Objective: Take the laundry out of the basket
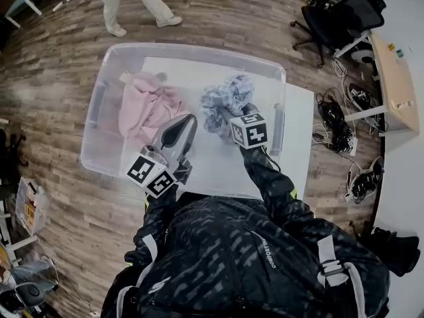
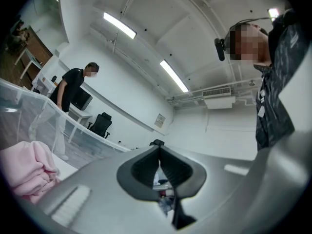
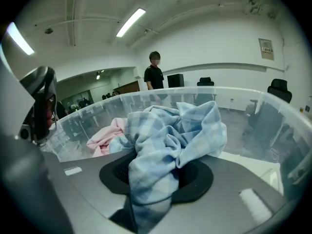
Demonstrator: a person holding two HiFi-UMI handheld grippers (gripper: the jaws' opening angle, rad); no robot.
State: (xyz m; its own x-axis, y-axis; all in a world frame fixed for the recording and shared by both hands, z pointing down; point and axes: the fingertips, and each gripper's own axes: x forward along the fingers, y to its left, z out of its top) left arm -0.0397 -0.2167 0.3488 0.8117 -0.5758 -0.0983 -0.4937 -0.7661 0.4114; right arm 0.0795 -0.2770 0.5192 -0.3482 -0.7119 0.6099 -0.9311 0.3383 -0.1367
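1. I read the right gripper (image 3: 156,175) as clamped on the blue checked cloth (image 3: 170,130). A fold is pinched between the pads and the rest bunches above them, so the cloth should come up in one piece.
2. This cloth (image 1: 228,97) lies inside the basket (image 1: 199,48), at its right end and near the right wall.
3. The pink garment (image 1: 149,105) lies at the basket's left end, touching no tool. I judge it to be the following item.
4. The left gripper (image 1: 187,123) has its jaws together with nothing between them. It hovers over the basket's near rim and points upward, which leaves the lifting path free.
5. Risk: the blue cloth lies close beside the pink garment and may drag it on the lift.
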